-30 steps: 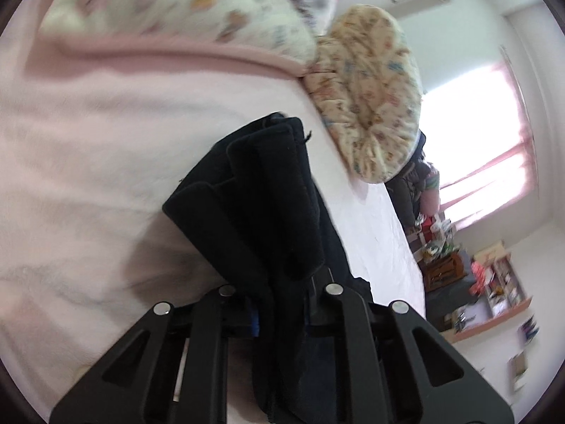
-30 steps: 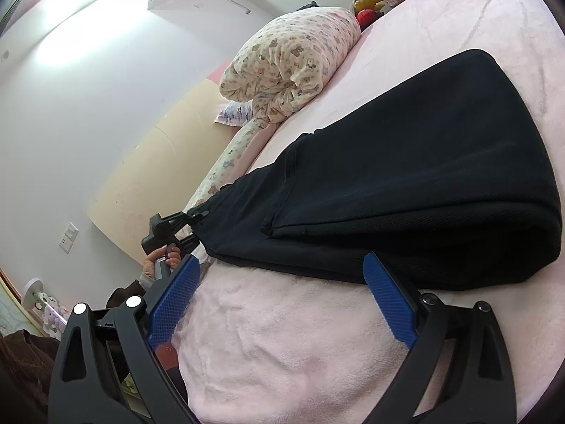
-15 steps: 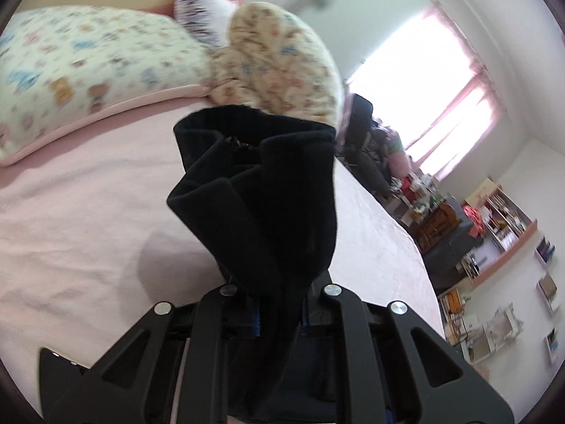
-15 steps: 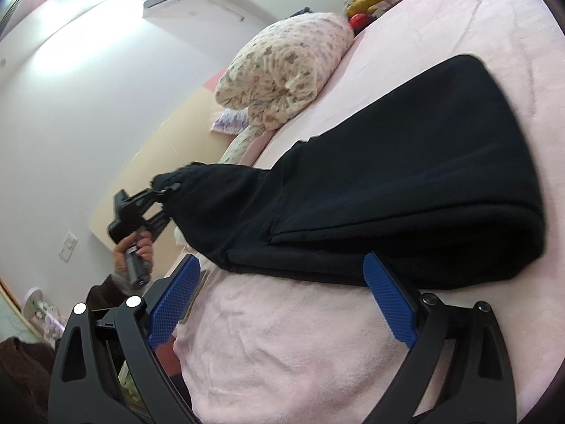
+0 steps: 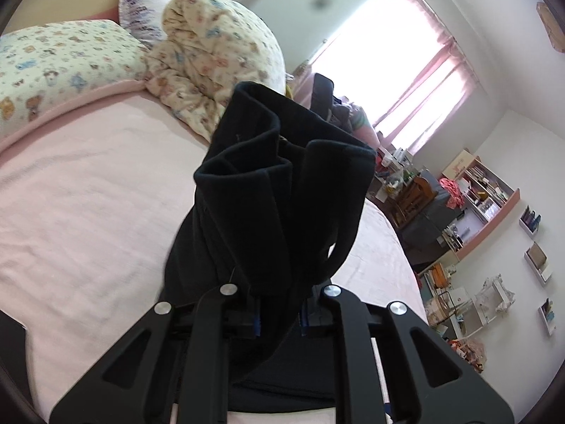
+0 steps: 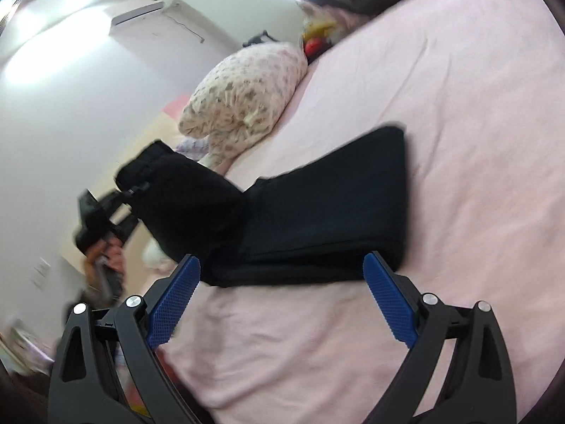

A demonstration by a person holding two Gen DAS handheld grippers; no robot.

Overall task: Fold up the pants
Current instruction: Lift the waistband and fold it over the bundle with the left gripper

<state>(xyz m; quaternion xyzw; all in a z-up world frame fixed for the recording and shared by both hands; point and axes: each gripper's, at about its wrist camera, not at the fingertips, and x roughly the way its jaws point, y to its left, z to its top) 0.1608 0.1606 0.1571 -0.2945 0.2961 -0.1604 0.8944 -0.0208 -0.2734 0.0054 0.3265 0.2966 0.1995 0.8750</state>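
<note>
Lifted higher off the pink bed (image 6: 459,106) than a second ago: bunched end of the black pants (image 6: 317,212), now raised clear of the sheet and swung toward the folded half. Spread across the mattress near its middle, the rest of the pants, folded flat, touching the sheet. Piled at the bed's head, a rolled patterned quilt (image 5: 219,60) beside a printed pillow (image 5: 60,67). Clamped tight on the gathered pant fabric, left claw (image 5: 279,318), blue pads nearly hidden in cloth, gripped by a hand (image 6: 106,258). Spread wide and holding nothing, right claw (image 6: 282,300), hovering just short of the folded edge, blue pads (image 6: 388,304) apart.
</note>
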